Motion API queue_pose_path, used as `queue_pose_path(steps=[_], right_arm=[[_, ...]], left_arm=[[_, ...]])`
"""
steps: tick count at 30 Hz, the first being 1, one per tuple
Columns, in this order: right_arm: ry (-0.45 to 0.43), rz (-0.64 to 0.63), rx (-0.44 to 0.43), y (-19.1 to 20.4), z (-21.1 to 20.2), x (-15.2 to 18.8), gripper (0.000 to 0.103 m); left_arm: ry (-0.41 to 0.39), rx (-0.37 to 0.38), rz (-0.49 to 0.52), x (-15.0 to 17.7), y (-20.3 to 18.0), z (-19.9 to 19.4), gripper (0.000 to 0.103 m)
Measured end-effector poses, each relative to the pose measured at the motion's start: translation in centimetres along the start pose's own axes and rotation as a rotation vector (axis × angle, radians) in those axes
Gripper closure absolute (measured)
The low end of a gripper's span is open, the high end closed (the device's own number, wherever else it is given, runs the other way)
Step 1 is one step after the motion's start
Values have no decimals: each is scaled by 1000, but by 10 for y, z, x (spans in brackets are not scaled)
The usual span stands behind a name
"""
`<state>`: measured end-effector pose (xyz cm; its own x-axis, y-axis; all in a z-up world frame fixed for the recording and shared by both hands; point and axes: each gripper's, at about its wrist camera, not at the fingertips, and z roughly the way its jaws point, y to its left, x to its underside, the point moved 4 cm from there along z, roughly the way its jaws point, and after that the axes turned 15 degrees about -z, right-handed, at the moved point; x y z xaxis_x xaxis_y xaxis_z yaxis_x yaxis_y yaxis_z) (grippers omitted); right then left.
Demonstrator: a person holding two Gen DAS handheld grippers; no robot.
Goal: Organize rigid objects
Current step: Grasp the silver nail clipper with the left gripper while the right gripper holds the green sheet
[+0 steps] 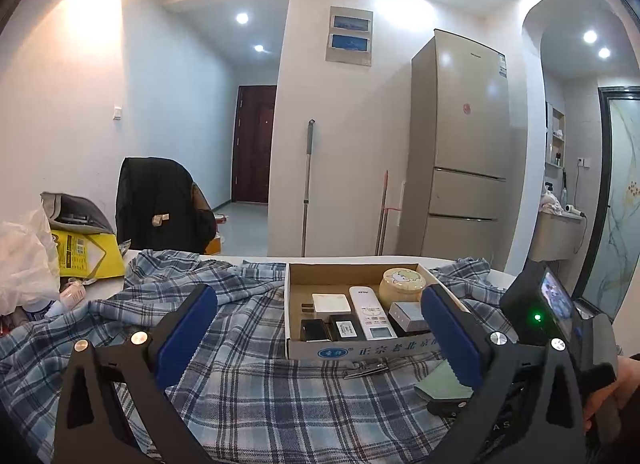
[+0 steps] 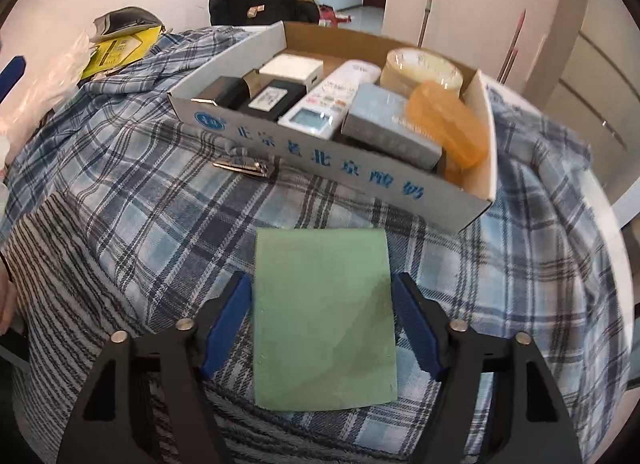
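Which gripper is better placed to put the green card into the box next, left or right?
Right. The right gripper already has the green card between its jaws, just in front of the box. The left gripper is wide open, holding nothing, with the card off to its right.

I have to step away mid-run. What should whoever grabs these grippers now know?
Left gripper: open, empty, held above the plaid cloth facing the cardboard box.
Right gripper: jaws either side of the green card; contact unclear.
Done: already in the box are a white remote, chargers, a round tin, an orange case and a grey box.
Left: the green card and the nail clipper, both on the cloth in front of the box.
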<state>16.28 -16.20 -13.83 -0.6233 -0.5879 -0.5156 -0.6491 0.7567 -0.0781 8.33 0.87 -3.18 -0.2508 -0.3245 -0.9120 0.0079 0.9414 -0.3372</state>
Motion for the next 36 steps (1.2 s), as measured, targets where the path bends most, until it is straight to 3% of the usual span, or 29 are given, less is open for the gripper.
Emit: queue_pose_path(steps=[6,11,16,19,24,27,30,33,36], right_arm=[[-15,0,21,0,-4,-1,34],[-72,28,63,-10,-23,-4,34],[-161,69,76,-22,-52,-11,34],[-218,77,87,-28,-65,-16,34],[-233,113,66,-38,-57,-15,34],[-229,134,37,-41,-48,-12,34],[-232,138,26,-43,-47,-8,34],[-243,152,17,-47,-48,-6,34],[-240,164,8,-50,-47,-4,34]], left_arm=[[35,29,16,4,-4,3,0],[16,-1,15,4,-2,0,0],[58,15,16,5,-1,6,0],[179,4,50,9,-2,26,4],[518,18,82,31,-1,76,67],[639,85,95,41,-6,93,69],[695,106,153,48,-18,103,69],[783,122,112,56,-23,114,69],[866,32,67,68,-20,127,69]])
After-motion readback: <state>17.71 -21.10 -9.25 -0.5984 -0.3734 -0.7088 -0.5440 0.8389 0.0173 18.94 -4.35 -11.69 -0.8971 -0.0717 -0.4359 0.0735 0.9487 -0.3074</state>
